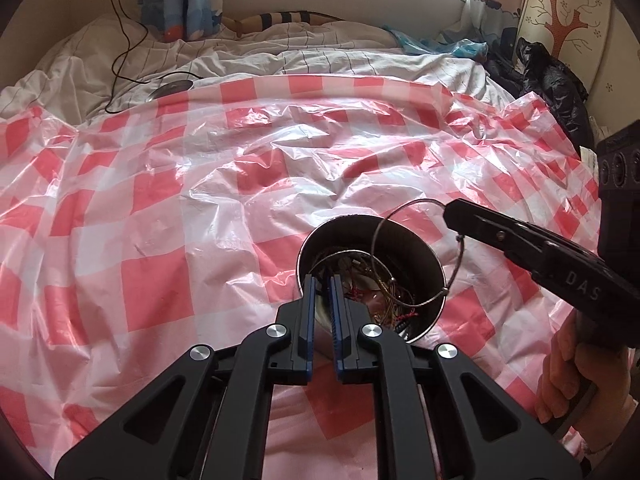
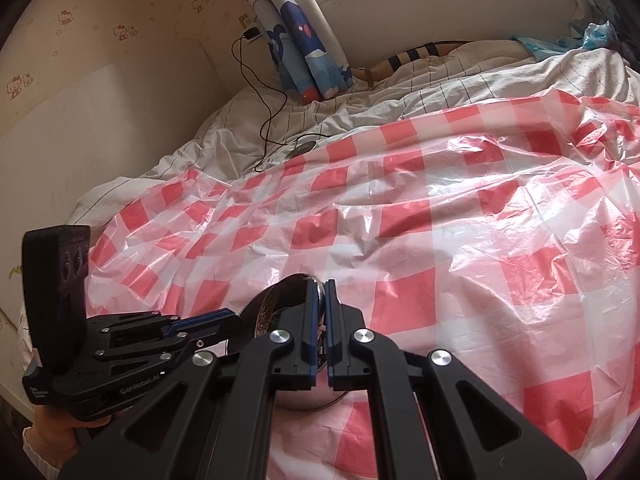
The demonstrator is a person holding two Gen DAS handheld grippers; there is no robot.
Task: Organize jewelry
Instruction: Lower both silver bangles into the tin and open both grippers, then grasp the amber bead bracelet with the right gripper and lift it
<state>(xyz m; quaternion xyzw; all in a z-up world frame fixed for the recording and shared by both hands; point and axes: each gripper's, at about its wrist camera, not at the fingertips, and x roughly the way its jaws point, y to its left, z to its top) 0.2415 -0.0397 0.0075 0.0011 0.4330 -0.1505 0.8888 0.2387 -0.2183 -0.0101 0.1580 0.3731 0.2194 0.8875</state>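
Note:
A round metal tin (image 1: 424,256) stands on the red-and-white checked plastic sheet (image 1: 160,208). It holds a tangle of jewelry (image 1: 384,292): thin wire bangles and red-threaded pieces. My left gripper (image 1: 323,280) is shut on the tin's near rim. My right gripper (image 1: 450,210) comes in from the right above the tin, shut on a silver wire bangle (image 1: 400,216) that hangs over the tin's opening. In the right wrist view the right gripper (image 2: 323,286) pinches the bangle, the tin (image 2: 272,304) lies behind its fingers, and the left gripper (image 2: 236,316) holds the tin from the left.
The plastic sheet (image 2: 460,240) covers a bed with a white striped duvet (image 1: 280,48). A black cable (image 1: 120,36) and round charger pad (image 1: 170,88) lie at the far left. Dark clothing (image 1: 552,76) and a blue bag (image 1: 440,44) sit at the far right.

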